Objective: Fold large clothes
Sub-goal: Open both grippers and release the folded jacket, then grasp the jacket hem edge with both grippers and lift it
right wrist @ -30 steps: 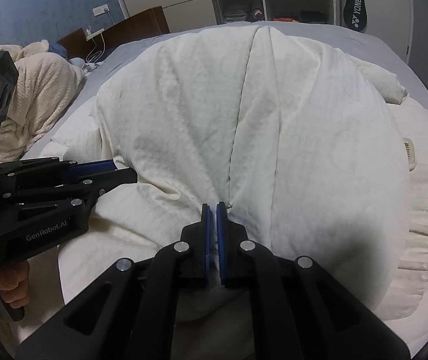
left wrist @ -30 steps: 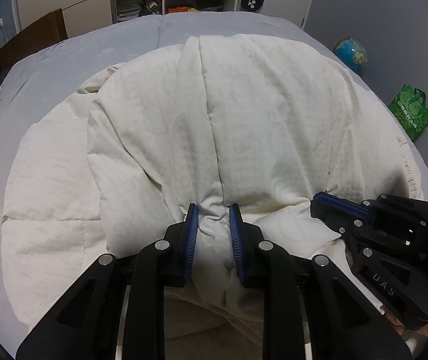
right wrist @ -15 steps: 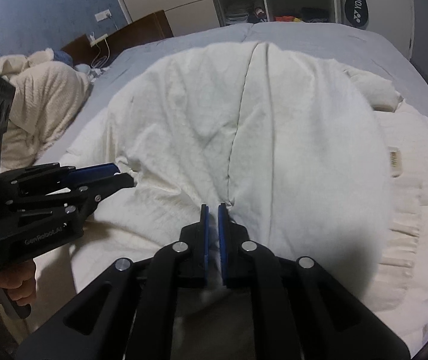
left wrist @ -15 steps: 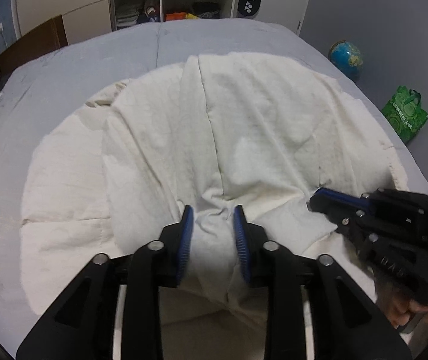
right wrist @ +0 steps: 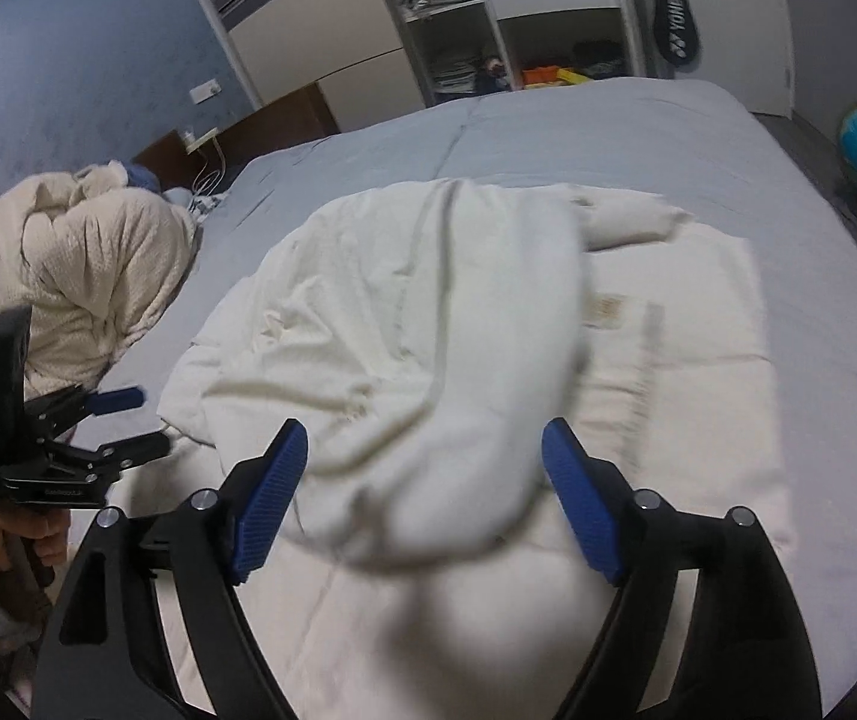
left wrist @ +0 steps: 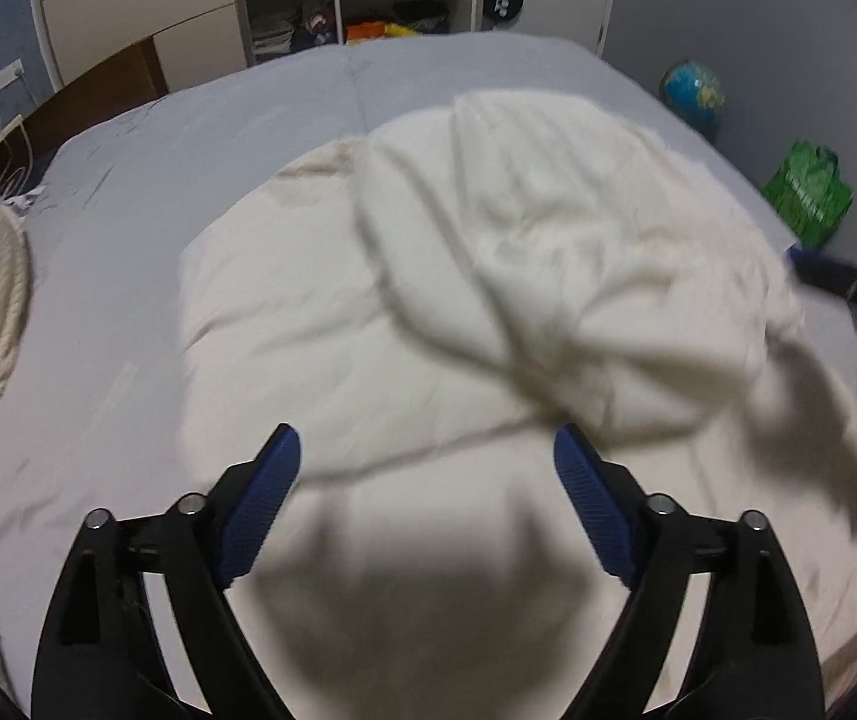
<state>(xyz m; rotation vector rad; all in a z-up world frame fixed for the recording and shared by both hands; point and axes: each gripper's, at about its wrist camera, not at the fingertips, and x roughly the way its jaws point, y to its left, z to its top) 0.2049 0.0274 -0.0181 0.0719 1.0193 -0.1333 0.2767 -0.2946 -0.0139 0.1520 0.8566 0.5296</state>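
Cream, soft, wrinkled cloth lies heaped on the grey bed; both the left gripper and right gripper have just opened, released, above it.

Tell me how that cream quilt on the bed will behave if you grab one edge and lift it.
The cream quilt would probably sag and drape, not hold shape: it already lies in soft rumpled folds. It looks puffy, so likely light for its bulk, yet awkward because it covers much of the grey bed. A single pinch may let layers slide apart.
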